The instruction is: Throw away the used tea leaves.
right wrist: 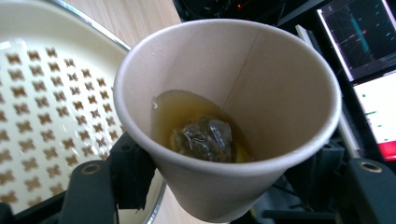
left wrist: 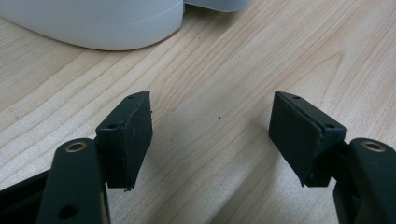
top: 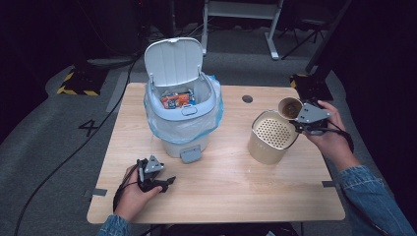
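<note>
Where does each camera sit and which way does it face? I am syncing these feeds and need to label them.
High view: above the near table edge, facing forward and down; forearms, left gripper, right gripper.
Left gripper view: on that gripper, facing the light wooden table; open jaws.
Right gripper view: on that gripper, facing the tilted brown paper cup; jaws clamp it.
Shared: cup, perforated cream canister.

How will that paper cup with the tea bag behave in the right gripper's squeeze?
The paper cup is thin-walled, so it probably dents if squeezed harder. It is tilted with tea pooled low, so it likely spills if tipped further. The sodden tea bag may slide.
</note>
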`<control>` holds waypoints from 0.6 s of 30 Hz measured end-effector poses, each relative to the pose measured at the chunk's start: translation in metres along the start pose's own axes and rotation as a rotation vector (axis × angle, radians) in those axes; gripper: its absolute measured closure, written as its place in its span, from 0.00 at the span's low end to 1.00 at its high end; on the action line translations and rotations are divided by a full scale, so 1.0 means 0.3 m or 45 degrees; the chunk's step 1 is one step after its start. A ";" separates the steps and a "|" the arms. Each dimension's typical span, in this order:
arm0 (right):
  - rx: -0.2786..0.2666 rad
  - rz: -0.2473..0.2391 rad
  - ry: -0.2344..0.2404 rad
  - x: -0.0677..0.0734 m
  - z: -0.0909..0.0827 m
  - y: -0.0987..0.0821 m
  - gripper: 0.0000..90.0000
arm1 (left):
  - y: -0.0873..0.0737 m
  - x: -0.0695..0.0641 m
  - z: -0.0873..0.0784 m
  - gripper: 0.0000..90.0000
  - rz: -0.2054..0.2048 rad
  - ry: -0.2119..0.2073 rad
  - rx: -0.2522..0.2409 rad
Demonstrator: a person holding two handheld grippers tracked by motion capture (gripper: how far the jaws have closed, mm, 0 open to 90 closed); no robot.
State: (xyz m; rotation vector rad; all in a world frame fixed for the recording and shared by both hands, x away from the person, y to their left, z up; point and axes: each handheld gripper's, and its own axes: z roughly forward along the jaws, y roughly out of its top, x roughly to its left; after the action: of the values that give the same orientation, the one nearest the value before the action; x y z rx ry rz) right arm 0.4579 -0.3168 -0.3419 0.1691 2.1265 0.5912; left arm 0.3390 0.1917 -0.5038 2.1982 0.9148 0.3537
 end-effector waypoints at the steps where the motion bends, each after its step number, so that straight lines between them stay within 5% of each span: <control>1: 0.016 -0.023 -0.009 0.005 -0.001 0.003 0.37 | 0.000 0.000 0.000 0.34 0.000 0.000 0.000; 18: 0.252 -0.559 -0.175 0.061 0.004 0.033 0.38 | -0.001 -0.001 0.000 0.34 -0.002 0.003 -0.002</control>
State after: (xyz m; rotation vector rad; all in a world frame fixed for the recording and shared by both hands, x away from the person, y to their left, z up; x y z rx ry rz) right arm 0.4472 -0.3017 -0.3514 -0.1432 1.9991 0.1080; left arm 0.3386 0.1915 -0.5038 2.1960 0.9171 0.3559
